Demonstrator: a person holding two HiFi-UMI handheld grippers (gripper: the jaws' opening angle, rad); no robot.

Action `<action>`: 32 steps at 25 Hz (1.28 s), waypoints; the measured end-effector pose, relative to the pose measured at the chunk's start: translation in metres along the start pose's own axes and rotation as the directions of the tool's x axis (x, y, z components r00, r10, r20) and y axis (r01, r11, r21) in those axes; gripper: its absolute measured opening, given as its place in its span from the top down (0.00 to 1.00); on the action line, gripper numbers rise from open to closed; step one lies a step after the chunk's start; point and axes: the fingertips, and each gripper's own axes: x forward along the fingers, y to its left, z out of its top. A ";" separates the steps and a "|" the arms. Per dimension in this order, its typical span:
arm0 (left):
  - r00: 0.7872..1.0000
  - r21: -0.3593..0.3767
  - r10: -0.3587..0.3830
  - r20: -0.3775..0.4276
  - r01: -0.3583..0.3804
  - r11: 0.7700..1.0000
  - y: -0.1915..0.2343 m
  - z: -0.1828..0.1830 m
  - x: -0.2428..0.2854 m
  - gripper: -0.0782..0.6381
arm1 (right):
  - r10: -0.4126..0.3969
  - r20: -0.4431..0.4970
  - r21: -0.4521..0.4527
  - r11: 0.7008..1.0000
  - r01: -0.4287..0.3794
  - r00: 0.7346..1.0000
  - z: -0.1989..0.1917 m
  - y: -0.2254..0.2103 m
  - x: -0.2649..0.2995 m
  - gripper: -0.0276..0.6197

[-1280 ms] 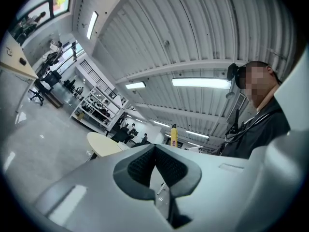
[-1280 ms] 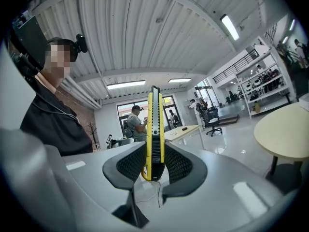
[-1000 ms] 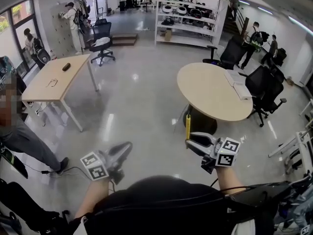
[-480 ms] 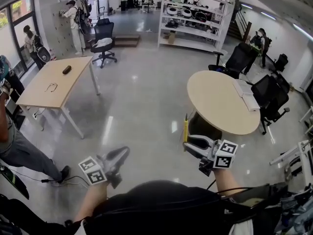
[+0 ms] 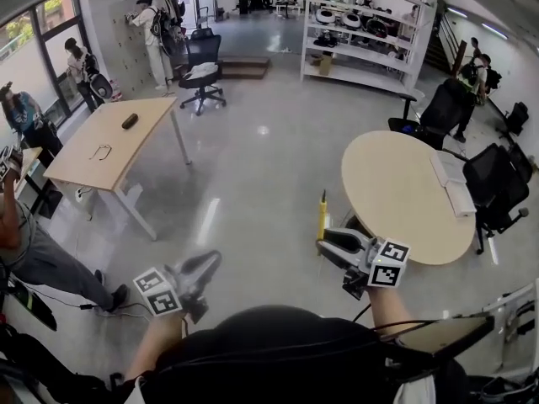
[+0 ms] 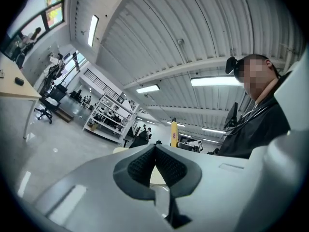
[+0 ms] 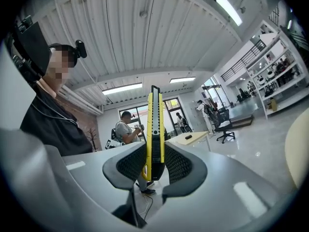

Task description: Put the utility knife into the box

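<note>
1. Polished grey floor fills an open workroom in the head view, with a round table point(image 5: 404, 196) at 2 o'clock, a rectangular table point(image 5: 109, 146) at 10 o'clock and white shelving point(image 5: 362, 32) at 1 o'clock.
2. On the rectangular table lies a small dark object point(image 5: 130, 121), too small to identify, perhaps a case.
3. The right gripper point(image 5: 324, 244) point(image 7: 154, 163) is held over the floor at 4 o'clock, its jaws clamped on the utility knife point(image 5: 322, 217) point(image 7: 155, 129).
4. The yellow knife stands upright, pinched by its lower end and rising above the pads.
5. The left gripper point(image 5: 206, 263) point(image 6: 154, 166), at 8 o'clock, has its jaws together with nothing between them.
</note>
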 end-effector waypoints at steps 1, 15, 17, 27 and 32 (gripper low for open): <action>1.000 -0.002 0.010 0.005 -0.010 1.000 0.000 0.002 0.017 0.89 | 0.010 -0.008 -0.007 1.000 -0.010 1.000 0.007 -0.015 -0.007 0.75; 0.999 -0.032 -0.022 -0.032 0.021 0.999 0.018 0.009 0.245 0.89 | -0.014 0.020 0.023 1.000 0.014 1.000 0.067 -0.197 -0.109 0.75; 0.999 -0.035 -0.036 -0.037 0.035 0.999 0.028 0.009 0.263 0.89 | -0.038 0.020 0.029 0.999 0.038 0.999 0.069 -0.215 -0.115 0.75; 0.986 -0.089 -0.163 -0.030 0.160 0.983 0.134 0.023 0.326 0.89 | -0.133 0.006 -0.005 0.991 0.133 0.991 0.095 -0.296 -0.062 0.75; 0.970 -0.055 -0.239 -0.042 0.236 0.970 0.222 0.078 0.349 0.89 | -0.193 0.039 -0.001 0.981 0.193 0.980 0.130 -0.350 0.013 0.75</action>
